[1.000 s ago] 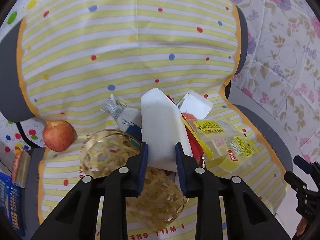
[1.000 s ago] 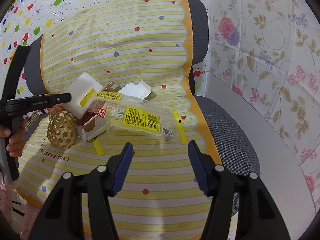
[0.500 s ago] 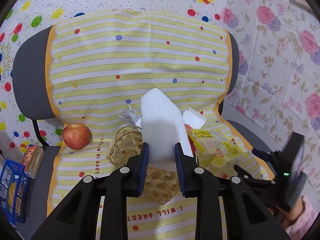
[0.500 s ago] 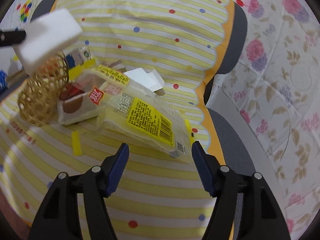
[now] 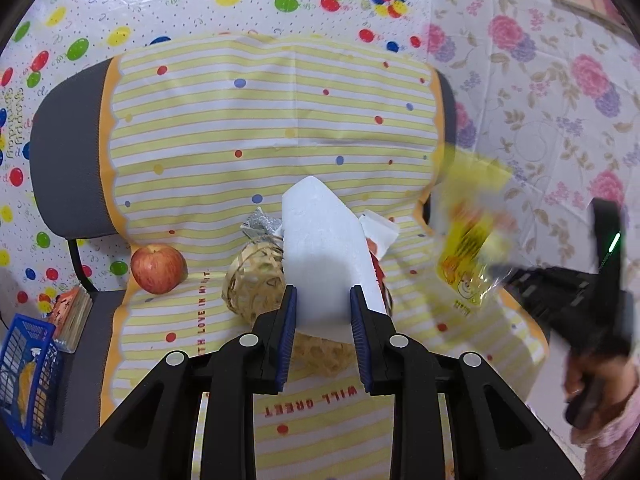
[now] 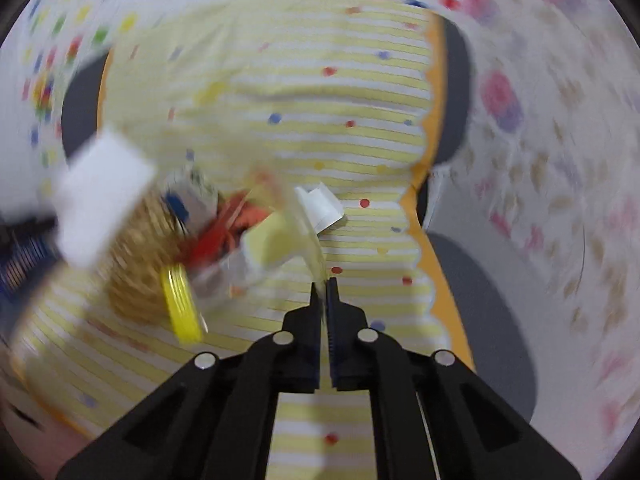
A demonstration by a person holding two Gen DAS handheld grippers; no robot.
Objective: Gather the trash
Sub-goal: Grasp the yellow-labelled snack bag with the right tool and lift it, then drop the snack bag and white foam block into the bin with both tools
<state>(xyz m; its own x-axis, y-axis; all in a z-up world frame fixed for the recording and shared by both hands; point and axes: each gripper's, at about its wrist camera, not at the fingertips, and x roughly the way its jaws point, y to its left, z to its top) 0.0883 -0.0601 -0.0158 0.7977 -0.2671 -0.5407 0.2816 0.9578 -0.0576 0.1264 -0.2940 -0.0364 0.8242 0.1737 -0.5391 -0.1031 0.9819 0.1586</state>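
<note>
So the left gripper [image 5: 323, 304] is clamped on a white foam block [image 5: 324, 248], both blue pads pressed flat against its sides, and the block sticks up above the woven bamboo basket [image 5: 256, 284]. The right gripper [image 6: 323, 292] has just snapped closed and it's pinching the edge of a clear plastic snack wrapper with yellow print [image 6: 276, 240]; from the left camera you can see that wrapper [image 5: 468, 264] dangling in the air off to the right, pretty blurry, clear of the seat. A hand [image 5: 596, 380] grips that tool's handle.

The rest of the trash is piled at the basket: a silver foil wrapper [image 5: 258, 222], a folded white paper piece [image 5: 380, 230], some red packaging that's mostly hidden. A red apple [image 5: 158, 268] sits on the striped yellow cloth [image 5: 260, 140] covering the grey chair [image 5: 68, 152], left of the basket and apart from it. Down by the floor there's a blue plastic crate [image 5: 26, 372].
</note>
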